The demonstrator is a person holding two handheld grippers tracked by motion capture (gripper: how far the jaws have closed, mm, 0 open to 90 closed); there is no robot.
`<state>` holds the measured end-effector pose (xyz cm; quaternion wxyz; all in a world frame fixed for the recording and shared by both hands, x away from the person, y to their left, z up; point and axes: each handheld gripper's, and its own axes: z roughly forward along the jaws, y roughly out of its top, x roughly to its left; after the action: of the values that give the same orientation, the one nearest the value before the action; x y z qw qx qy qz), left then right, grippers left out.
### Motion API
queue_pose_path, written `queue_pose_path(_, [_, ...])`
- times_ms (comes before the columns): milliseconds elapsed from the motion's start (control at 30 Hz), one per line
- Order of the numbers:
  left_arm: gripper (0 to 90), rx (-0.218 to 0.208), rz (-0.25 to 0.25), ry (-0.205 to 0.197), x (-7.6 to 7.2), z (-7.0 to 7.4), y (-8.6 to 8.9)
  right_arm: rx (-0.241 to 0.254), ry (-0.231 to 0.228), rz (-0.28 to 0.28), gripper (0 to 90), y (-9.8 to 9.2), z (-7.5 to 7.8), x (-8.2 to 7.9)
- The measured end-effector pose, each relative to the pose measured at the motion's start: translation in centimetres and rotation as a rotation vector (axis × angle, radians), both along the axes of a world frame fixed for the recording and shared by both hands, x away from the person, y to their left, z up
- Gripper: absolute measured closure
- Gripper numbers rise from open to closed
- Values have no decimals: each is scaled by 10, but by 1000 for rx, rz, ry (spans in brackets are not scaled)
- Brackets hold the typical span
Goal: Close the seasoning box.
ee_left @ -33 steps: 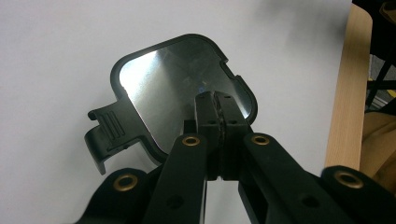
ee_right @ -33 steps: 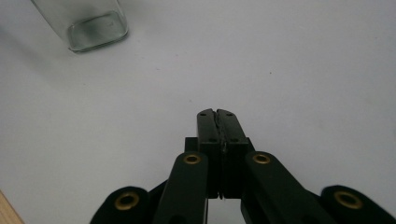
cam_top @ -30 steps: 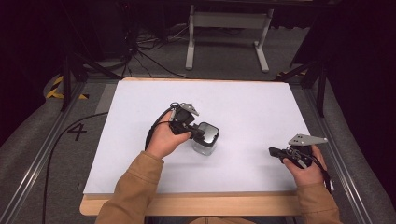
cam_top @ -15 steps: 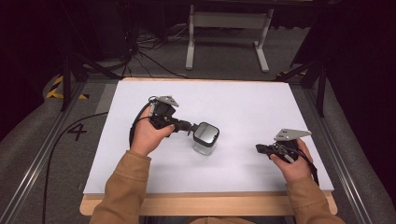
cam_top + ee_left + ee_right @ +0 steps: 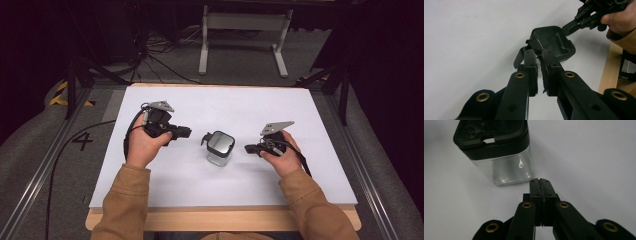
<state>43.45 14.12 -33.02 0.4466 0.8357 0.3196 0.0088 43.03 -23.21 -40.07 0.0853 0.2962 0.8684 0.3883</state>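
So I've got a small clear plastic square canister with a black lid (image 5: 220, 148) standing upright mid-counter (image 5: 300, 105), between both tools. Looks empty and light, so I reckon it'll skate if nudged. Walls seem slick; I'd grab the stiff lid rim or its side latch. Left hand-held gripper (image 5: 183, 132) is nearly closed on nothing; right hand-held gripper (image 5: 542, 185) is pinched closed, empty, just beside the canister.
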Motion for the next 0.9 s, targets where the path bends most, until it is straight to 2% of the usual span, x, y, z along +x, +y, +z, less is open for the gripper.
queue_pose_path(200, [825,-6,15,-4,0,2,6,16,3,35,900,15,-5,17])
queue_pose_path(400, [821,-3,25,-1,3,2,7,-2,13,60,900,26,-11,29])
queue_pose_path(567, [820,-18,35,5,3,2,6,-5,16,70,900,32,-15,34])
queue_pose_path(667, [820,-8,29,0,4,3,5,-6,17,80,900,33,-19,36])
queue_pose_path(900, [813,-13,29,6,5,2,4,-10,15,103,900,32,-18,33])
